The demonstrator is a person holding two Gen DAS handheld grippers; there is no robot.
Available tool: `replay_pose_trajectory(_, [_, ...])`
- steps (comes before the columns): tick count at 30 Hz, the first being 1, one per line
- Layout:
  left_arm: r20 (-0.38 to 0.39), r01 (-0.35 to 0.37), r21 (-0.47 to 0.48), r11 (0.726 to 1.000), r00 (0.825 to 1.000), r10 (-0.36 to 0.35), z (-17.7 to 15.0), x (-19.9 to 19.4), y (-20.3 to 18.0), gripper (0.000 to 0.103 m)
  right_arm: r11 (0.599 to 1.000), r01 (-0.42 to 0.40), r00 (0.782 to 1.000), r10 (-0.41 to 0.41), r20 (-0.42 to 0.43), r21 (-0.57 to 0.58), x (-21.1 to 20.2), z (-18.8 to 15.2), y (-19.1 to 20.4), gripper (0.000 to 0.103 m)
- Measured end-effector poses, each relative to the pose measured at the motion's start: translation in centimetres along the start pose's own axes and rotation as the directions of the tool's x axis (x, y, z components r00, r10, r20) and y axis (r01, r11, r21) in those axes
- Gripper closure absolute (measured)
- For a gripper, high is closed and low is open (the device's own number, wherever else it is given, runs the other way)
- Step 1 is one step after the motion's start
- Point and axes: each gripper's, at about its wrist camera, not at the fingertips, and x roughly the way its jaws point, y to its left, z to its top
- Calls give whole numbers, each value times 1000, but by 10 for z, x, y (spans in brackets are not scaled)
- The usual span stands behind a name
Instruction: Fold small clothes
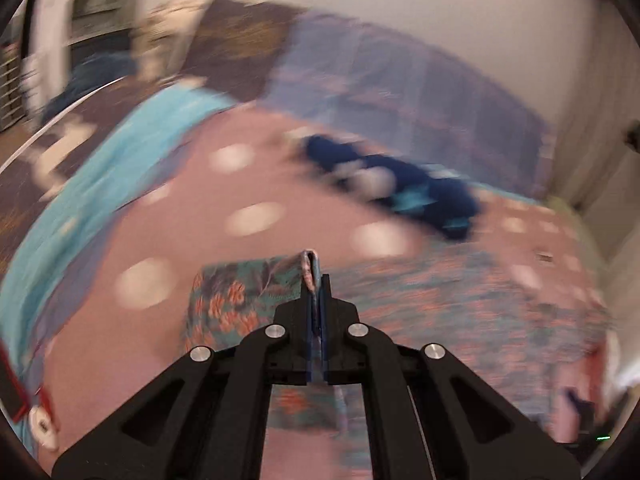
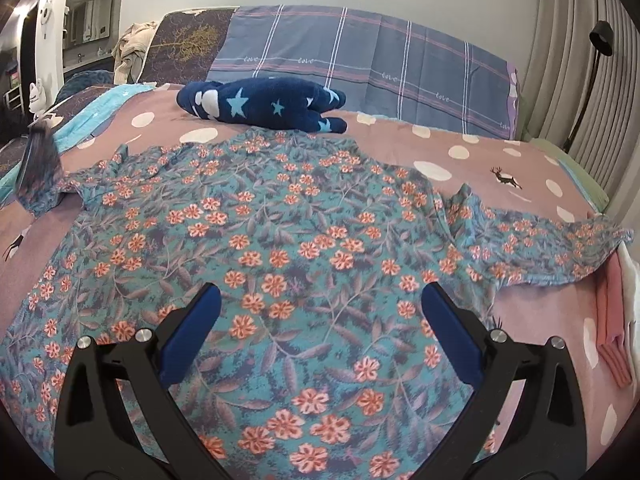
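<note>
Left wrist view, heavily motion-blurred: left gripper (image 1: pixel 316 280) has its jaws pressed together on a bunched edge of the floral shirt (image 1: pixel 240 300), a fold of cloth sticking up between the fingertips. Rest of that shirt trails off to the right over the pink dotted bedspread (image 1: pixel 248 184). Navy star-print garment (image 1: pixel 400 184) lies further up the bed, apart from the shirt. Turquoise blanket (image 1: pixel 120 160) runs along the left side of the bed. Plaid cover (image 1: pixel 400 80) at the head end, blurred.

Right wrist view, sharp: right gripper (image 2: pixel 320 324) is spread wide, blue pads (image 2: pixel 192 336) apart and nothing between them, hovering over the lower body of the floral shirt (image 2: pixel 280 232). Shirt lies spread flat across the pink dotted bedspread (image 2: pixel 500 160), right sleeve stretched out toward the bed's right edge, left sleeve end lifted at the far left and blurred. Navy star-print garment (image 2: pixel 264 106) sits just beyond the shirt's collar, near the plaid cover (image 2: pixel 360 52). Folded pink cloth (image 2: pixel 612 320) at the right edge of the bed. Floor lamp (image 2: pixel 596 60) stands by the curtain.
</note>
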Motion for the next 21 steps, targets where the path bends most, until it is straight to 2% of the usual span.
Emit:
replay_pose_trajectory(3, [-10,104,86,991,995,-103,15,0,-66,100,1000,-6,1000,6,16,13,-5,1,-7,2])
replay_pose_trajectory(6, [-45,179,185,966,984,-174,16,16,-136,100,1000,1,1000,-2,17,29,-8,-1,-19,2])
replay_pose_trajectory(10, [-138,293,227,929,954,-267,5,57,-207,100,997,12,1000,-11,-10,71,-7,-6,-41,2])
replay_pose_trajectory(12, [-177,347,222,911,933,-313,-6,77,-225,94,995,22,999,-20,-31,94,-5,-9,-54,2])
replay_pose_trajectory(13, [-191,362,223,905,927,-323,-11,83,-228,76,994,22,999,-17,-46,109,-3,-10,-61,2])
replay_pose_trajectory(14, [-207,358,231,905,927,-314,-18,91,-232,60,992,17,998,-10,-58,122,-1,-10,-67,2])
replay_pose_trajectory(16, [-188,300,272,914,949,-255,-29,97,-229,59,989,-14,998,23,-59,146,-1,-10,-79,3])
replay_pose_trajectory(17, [-158,233,316,920,969,-191,-36,95,-223,59,988,-34,998,41,-50,148,-1,-10,-83,9])
replay_pose_trajectory(18, [-131,177,341,923,981,-140,-41,93,-215,59,988,-48,997,55,-46,144,0,-9,-85,16])
replay_pose_trajectory(19, [-100,122,356,926,991,-92,-47,89,-202,59,989,-71,996,79,-49,133,3,-7,-87,20])
replay_pose_trajectory(20, [-53,52,365,930,998,-35,-56,82,-182,57,986,-111,991,119,-57,127,8,-5,-88,29])
replay_pose_trajectory(21, [-28,14,363,932,1000,-5,-59,79,-168,55,976,-170,981,180,-69,135,14,-3,-89,40])
